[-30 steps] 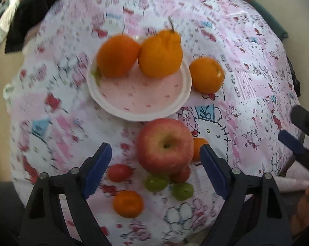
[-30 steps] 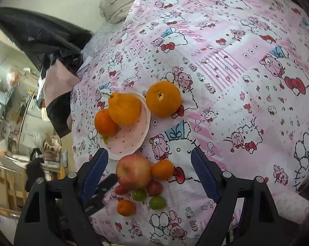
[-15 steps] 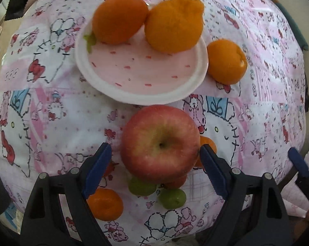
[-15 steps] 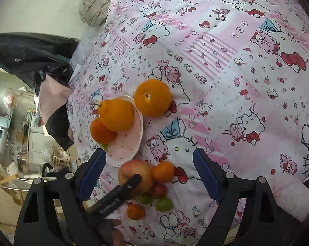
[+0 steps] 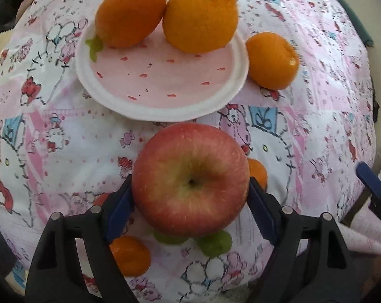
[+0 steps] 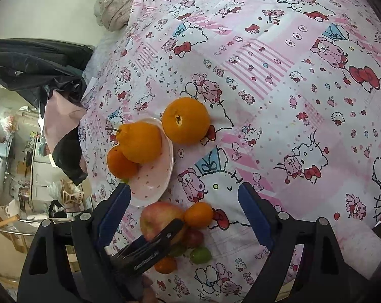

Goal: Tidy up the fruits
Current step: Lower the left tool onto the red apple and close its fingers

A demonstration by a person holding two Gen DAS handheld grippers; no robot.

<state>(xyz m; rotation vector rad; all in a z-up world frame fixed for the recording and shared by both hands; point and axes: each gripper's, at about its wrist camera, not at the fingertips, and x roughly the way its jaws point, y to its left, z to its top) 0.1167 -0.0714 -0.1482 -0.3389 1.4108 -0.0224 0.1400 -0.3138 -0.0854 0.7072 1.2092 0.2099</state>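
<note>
- The left gripper (image 5: 190,199) has its blue pads touching both sides of a red apple (image 5: 190,184), which sits on the pink cartoon-print cloth (image 5: 64,139), just in front of a white plate (image 5: 162,108).
- The plate already holds two orange citrus fruits (image 5: 200,17); a third orange (image 5: 271,60) sits just beside its rim.
- The right gripper (image 6: 182,212) hangs spread wide, holding nothing.
- Likely step: grasping the apple. Next, lift it clear of the small fruits around it and set it on the plate's bare front.

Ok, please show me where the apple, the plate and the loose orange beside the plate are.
apple (image 5: 190,184): left wrist view, top around the stem pit.
plate (image 5: 165,111): left wrist view, near white rim.
loose orange (image 6: 186,120): right wrist view, upper skin.
</note>
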